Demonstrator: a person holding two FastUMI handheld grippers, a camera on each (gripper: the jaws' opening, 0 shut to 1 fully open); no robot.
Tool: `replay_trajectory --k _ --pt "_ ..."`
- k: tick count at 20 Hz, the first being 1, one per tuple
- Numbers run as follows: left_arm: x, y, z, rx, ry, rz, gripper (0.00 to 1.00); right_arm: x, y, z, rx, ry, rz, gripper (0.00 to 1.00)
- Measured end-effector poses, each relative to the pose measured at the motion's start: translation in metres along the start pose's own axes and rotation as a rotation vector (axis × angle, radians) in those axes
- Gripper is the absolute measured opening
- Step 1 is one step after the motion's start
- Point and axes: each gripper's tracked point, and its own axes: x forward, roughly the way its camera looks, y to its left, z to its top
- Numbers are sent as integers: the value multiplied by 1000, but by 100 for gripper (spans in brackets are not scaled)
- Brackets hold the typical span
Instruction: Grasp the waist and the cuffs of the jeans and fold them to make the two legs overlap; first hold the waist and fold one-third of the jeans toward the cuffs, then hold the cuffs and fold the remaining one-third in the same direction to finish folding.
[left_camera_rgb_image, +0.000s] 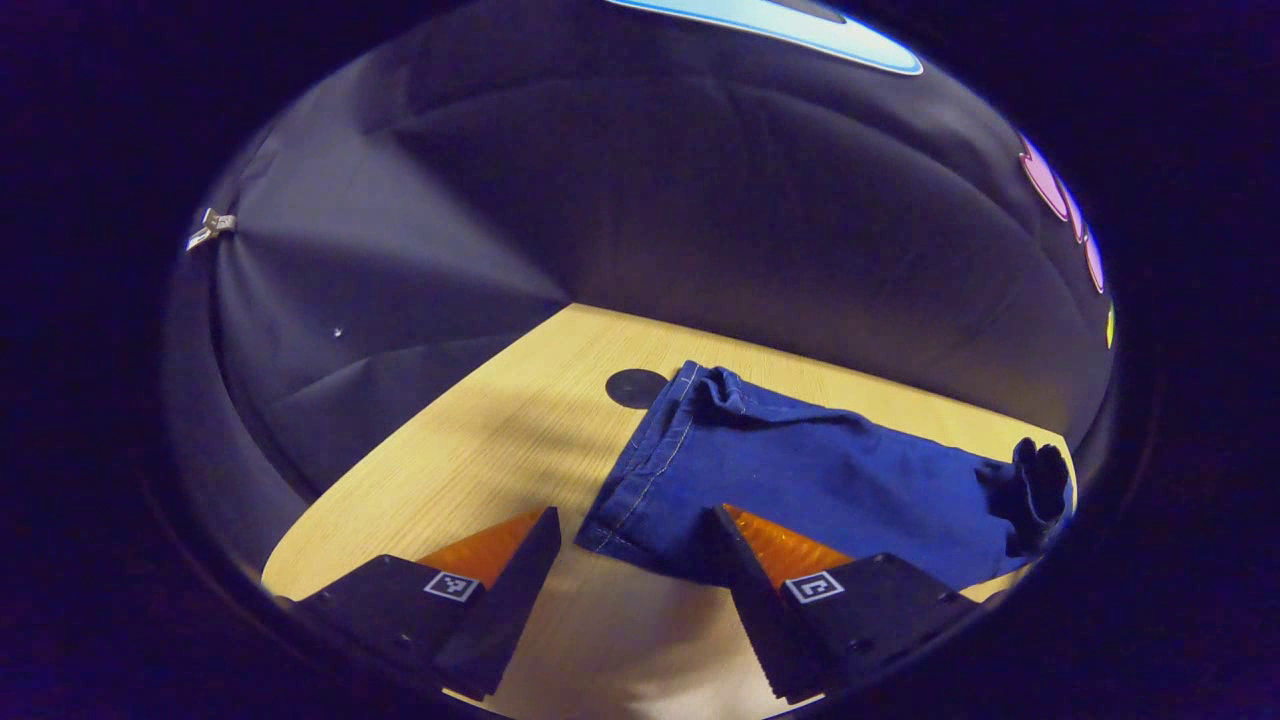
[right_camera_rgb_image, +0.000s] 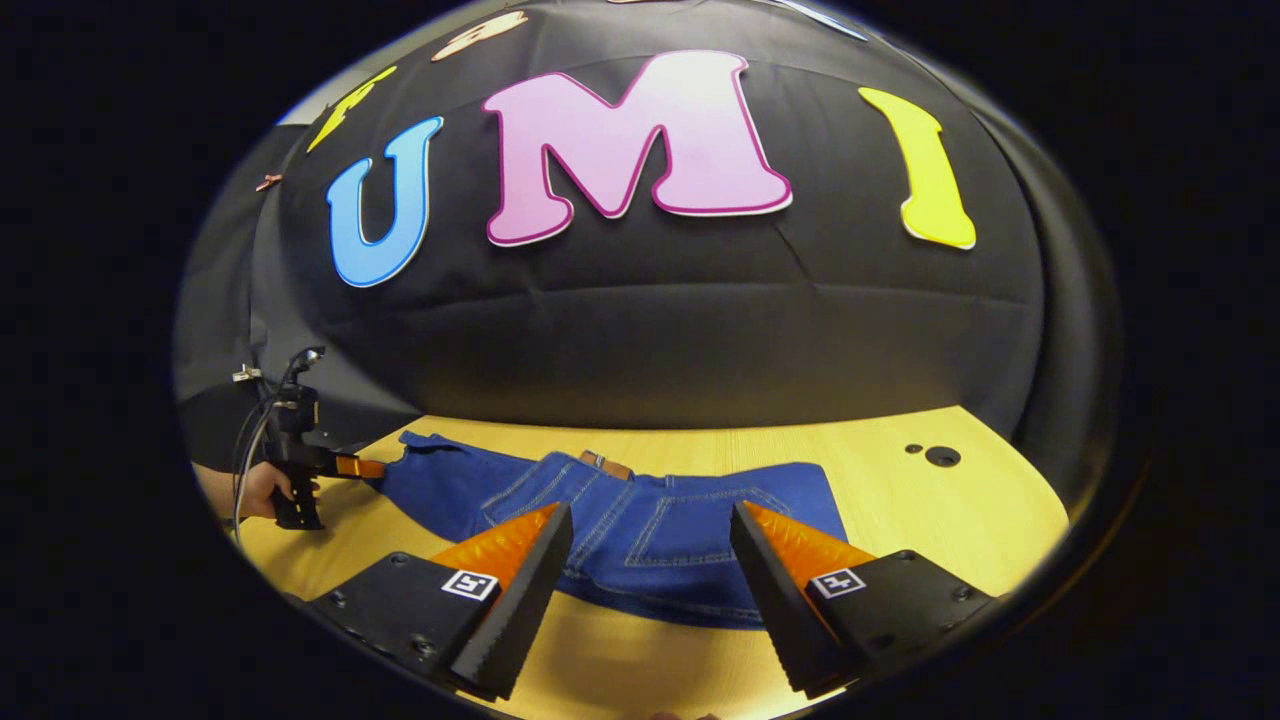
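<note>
Black cloth backed a pale wooden counter (right_camera_rgb_image: 900, 500), and the jeans (right_camera_rgb_image: 640, 520) lay flat on it, lengthwise across the right gripper view — waist toward the right tongs (right_camera_rgb_image: 650, 570), legs running off to the left tongs (left_camera_rgb_image: 635, 565). In the left gripper view the cuffs (left_camera_rgb_image: 640, 480) sat just ahead of those tongs, with the hem stitching at the near edge and the leg stretching away toward the far end. Both pairs of tongs stood wide open and held nothing; the right pair straddled the waist region from above the near edge, and the left pair's one finger overlapped the cuff fabric in view, though I couldn't tell whether it touched. In the right gripper view the left tongs showed far off at the cuff end, with a hand (right_camera_rgb_image: 255, 490) on the grip. Whether the legs were already stacked I couldn't tell. My read: this was the approach before a grasp — nothing lifted yet. Next move calls for the right tongs to drop and pinch the waistband, the left to do likewise on the cuffs. Room: bare counter on the near side and to the right of the waist, where a dark round hole (right_camera_rgb_image: 942, 456) sat; the cloth wall ran close behind the jeans, so lifts should go toward the near side.
</note>
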Motion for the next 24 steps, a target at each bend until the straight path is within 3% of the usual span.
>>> replay_trajectory --k 3,6,7,10,14,16,20,24 --pt "-4 -2 3 51 27 11 94 -6 -7 -13 -4 46 -2 97" --pt "2 -11 -2 61 45 -45 77 -11 -4 -22 -5 64 11 97" --pt "2 -18 -2 36 43 -84 74 -11 -3 -26 -9 75 16 97" --pt "-3 -29 2 -83 16 -158 36 -14 -2 -39 -28 107 25 97" --pt "-2 -33 4 -253 -7 -243 20 -18 -3 -45 -34 123 27 97" --pt "-4 -32 8 -347 -26 -237 12 -19 -8 -44 -35 123 22 97" --pt "-32 -35 41 -415 -133 -270 6 -22 -23 -23 -52 76 -10 97" --pt "-89 -37 70 -372 -201 -328 7 -30 -44 -4 -57 39 -54 97"
